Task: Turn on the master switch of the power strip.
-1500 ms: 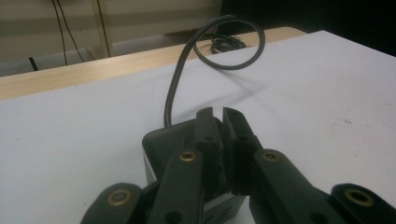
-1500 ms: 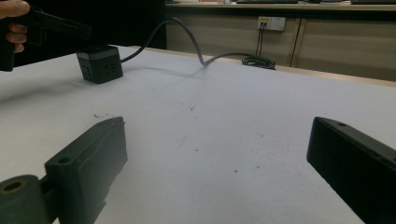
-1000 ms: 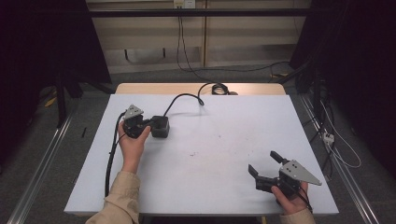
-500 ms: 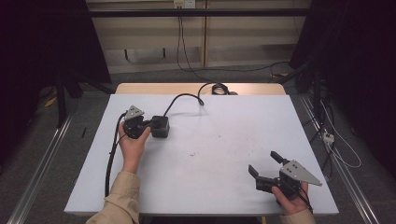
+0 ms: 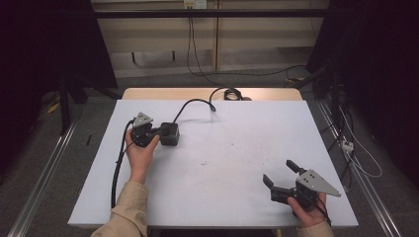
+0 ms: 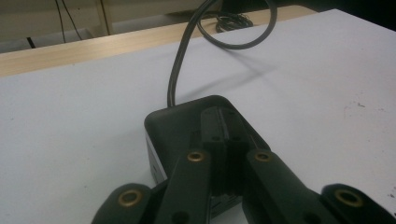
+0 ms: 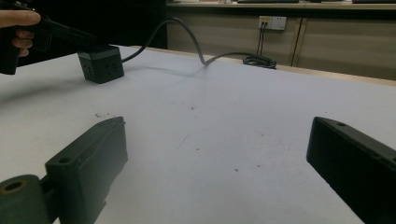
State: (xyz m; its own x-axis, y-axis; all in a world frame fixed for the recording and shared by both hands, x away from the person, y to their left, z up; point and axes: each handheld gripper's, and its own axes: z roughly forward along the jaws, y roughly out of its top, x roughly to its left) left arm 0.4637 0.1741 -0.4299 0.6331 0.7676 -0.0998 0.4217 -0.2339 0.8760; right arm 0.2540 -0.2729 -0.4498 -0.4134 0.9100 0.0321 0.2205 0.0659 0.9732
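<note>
**Black power cube under closed jaws, second gripper idle**

Black jaws of the left gripper [image 5: 157,132] sit pressed together on top of the power cube [image 5: 169,134], seemingly to pin or nudge it rather than lift. One cord [image 5: 193,103] runs from the cube toward the far edge of the worktop [image 5: 237,148]. Well apart from the cube, the right gripper [image 5: 279,177] waits with jaws spread wide, empty. Count: one cube, one cord, two grippers.

Between my right tongs [image 5: 280,177] and the black power cube [image 5: 169,135] the white tabletop [image 5: 237,148] lies open. Only the cube's cable [image 5: 193,104] crosses the far side, arching up off the surface toward its coil [image 5: 228,93] at the back edge.
</note>
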